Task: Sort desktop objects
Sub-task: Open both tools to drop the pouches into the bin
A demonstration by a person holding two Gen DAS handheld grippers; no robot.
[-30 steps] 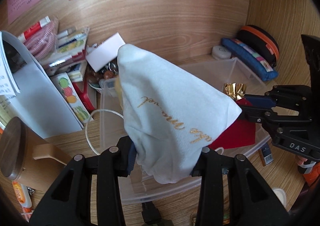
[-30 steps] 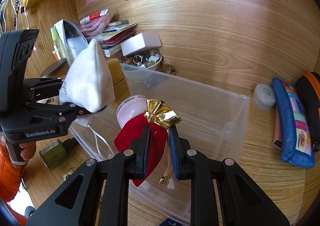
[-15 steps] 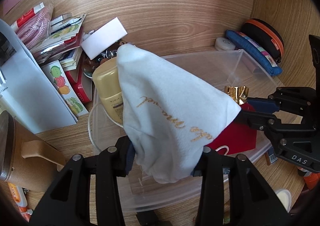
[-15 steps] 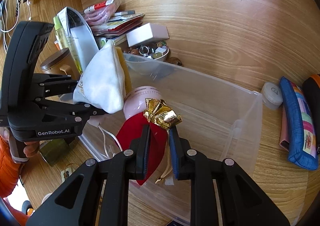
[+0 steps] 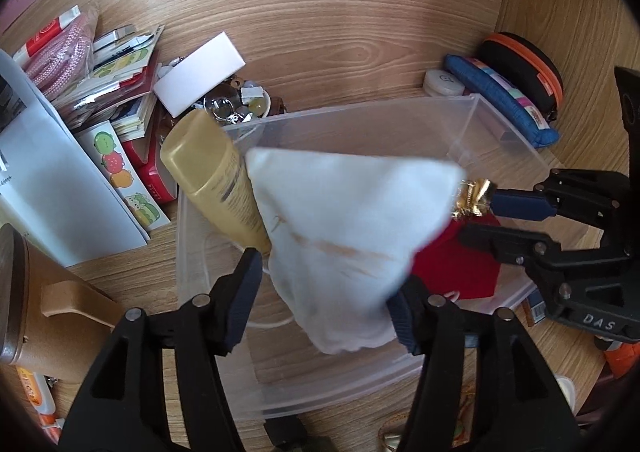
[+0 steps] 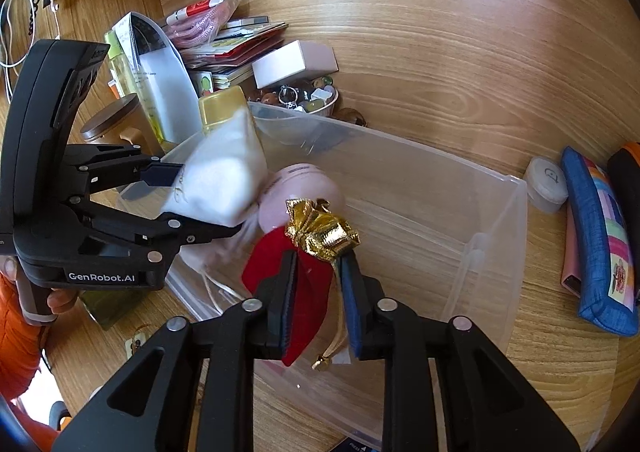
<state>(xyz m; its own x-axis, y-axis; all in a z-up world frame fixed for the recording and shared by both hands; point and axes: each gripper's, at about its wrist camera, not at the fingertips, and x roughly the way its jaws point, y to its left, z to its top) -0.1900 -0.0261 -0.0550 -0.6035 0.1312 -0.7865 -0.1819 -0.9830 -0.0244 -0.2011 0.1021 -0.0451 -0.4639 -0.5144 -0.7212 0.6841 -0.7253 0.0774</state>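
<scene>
a: so what's the left gripper point(image 5: 324, 288) doing? looks like the white pouch point(image 5: 344, 223) is between its fingers over the clear plastic bin point(image 5: 400, 119).

b: yeah, its jaws have just been opening. the pouch is blurred and sagging between them, the left pad stands clear of the cloth, so i'd call it released. from the right wrist view the same pouch point(image 6: 220, 179) sits between the two black fingers, above the bin's left end.

a: and the right gripper point(image 6: 318, 272)?

b: it has the red pouch point(image 6: 304, 284) with the gold foil top point(image 6: 322, 230) between its pads, hanging over the bin point(image 6: 496, 252). those jaws have just been opening a bit too; a gap shows beside the right pad and the gold cord dangles in it. can't tell if the pads still pinch the cloth.

a: what's already in the bin?

b: a gold-capped bottle point(image 5: 216, 179) leaning on the left wall, and a pink jar point(image 6: 300, 191) right behind the red pouch.

a: rest of the worktop?

b: a blue pencil case point(image 6: 600, 244) and a small white round case point(image 6: 546, 183) right of the bin, and a white box point(image 6: 294, 61) over a little dish of trinkets behind it.
</scene>
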